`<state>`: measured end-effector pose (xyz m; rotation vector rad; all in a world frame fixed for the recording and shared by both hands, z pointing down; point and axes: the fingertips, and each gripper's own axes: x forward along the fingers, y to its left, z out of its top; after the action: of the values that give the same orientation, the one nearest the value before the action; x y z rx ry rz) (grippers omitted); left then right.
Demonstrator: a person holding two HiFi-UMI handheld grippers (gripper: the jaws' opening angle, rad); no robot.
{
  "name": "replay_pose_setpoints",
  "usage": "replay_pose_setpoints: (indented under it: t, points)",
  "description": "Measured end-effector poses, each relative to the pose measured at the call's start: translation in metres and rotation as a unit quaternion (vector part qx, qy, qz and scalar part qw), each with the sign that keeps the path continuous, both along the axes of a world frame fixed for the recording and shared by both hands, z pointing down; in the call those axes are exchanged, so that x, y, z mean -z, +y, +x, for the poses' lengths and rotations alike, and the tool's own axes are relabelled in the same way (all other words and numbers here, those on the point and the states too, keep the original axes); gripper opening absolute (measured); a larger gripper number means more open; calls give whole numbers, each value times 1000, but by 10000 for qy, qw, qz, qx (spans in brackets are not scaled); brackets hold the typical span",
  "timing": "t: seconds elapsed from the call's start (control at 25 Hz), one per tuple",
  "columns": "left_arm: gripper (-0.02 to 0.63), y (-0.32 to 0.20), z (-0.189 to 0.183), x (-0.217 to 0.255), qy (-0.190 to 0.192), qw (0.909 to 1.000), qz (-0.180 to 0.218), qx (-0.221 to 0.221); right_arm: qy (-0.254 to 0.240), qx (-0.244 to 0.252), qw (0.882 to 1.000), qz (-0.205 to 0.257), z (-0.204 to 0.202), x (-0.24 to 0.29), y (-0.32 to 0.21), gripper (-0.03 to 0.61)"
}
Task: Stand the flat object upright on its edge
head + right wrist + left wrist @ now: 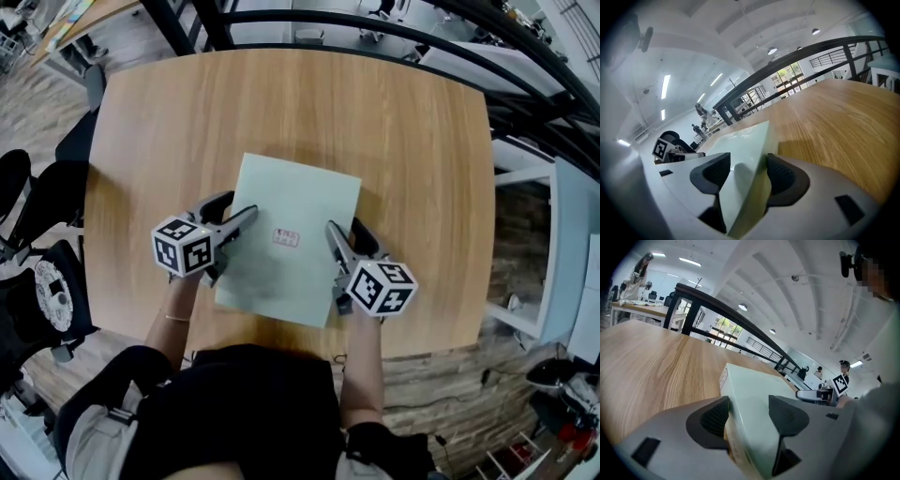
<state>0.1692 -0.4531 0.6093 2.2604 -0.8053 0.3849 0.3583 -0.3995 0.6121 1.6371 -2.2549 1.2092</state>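
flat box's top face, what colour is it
The flat box is pale green on top, with a small pinkish label; the head view shows it best.

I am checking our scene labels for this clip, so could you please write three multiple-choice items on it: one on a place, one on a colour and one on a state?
1. Where does the small pink label sit on the flat box?
A. at its far left corner
B. near the middle of its top face
C. on its right side edge

2. What colour is the flat box?
A. pale green
B. dark red
C. black

3. How do the jaws of the left gripper and the right gripper stand?
A. both wide open, away from the box
B. only the left pair is on the box
C. each pair is shut on a side edge of the box

Answers:
1. B, as the head view shows the label mid-face.
2. A, as all three views show a pale green surface.
3. C, as each gripper view shows a box edge pinched between the two pads.
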Motion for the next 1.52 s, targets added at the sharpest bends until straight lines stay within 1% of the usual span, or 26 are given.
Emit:
replay_pose_setpoints:
  t: [0.16,0.36,0.6,0.92,1.12,1.28,1.52]
  points:
    - [264,0,-6,10,43,9998,138,122,73,-1,10000,53,-2,5,4,213]
    - [247,5,-8,26,107,9994,260,190,70,-6,9998,198,0,20,7,206]
    - [238,12,-12,48,157,9982,500,291,129,65,9991,402,-2,42,12,193]
    - [232,16,-20,78,224,9955,845,353,274,137,9967,753,-7,73,9,187]
    - [230,15,-24,98,302,9929,1067,434,276,105,9944,1017,-9,98,4,183]
    - [230,14,-21,111,317,9908,1239,446,283,83,9917,1248,-4,114,0,178]
    - [229,9,-16,129,278,9875,1486,456,270,19,9890,1452,2,128,-5,176]
